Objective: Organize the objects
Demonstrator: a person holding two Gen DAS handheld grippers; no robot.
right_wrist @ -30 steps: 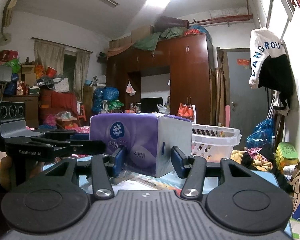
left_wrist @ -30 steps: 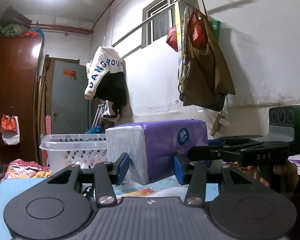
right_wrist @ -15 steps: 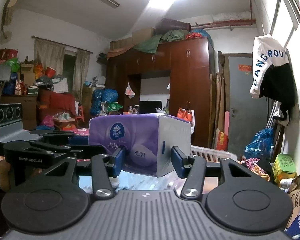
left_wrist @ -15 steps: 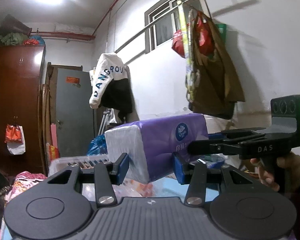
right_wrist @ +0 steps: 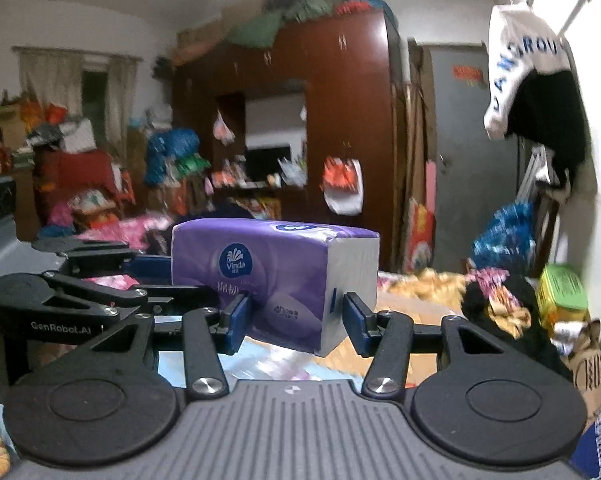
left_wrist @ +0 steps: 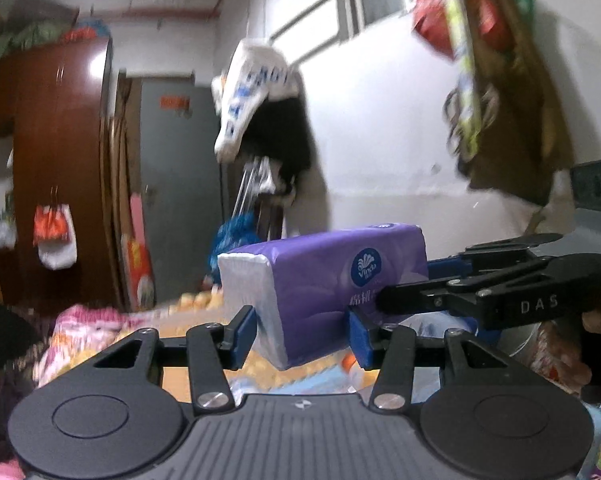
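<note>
I hold the purple Vinda tissue pack [left_wrist: 324, 280] up in the air between my two pairs of tongs, clear of the clutter below it. My left tongs [left_wrist: 302, 334] have their blue pads [left_wrist: 242, 334] on either side of the pack's white end; the left pad touches that end, while the right one sits at the purple face, and I cannot tell if it presses. In the right wrist view my right tongs [right_wrist: 296, 320] straddle the same pack [right_wrist: 276, 272] at its lower corner, the left pad against the purple face and the right pad [right_wrist: 356, 322] just beside the white end with a sliver of gap. So the right tongs look loosely set around it, and I cannot tell whether they truly grip. Each pair of tongs shows in the other's view, reaching to the pack from the side. Behind hang a white-and-black jacket [right_wrist: 532, 80], a brown wardrobe [right_wrist: 340, 120] and a grey door [left_wrist: 176, 184]. The background is blurred.
</note>
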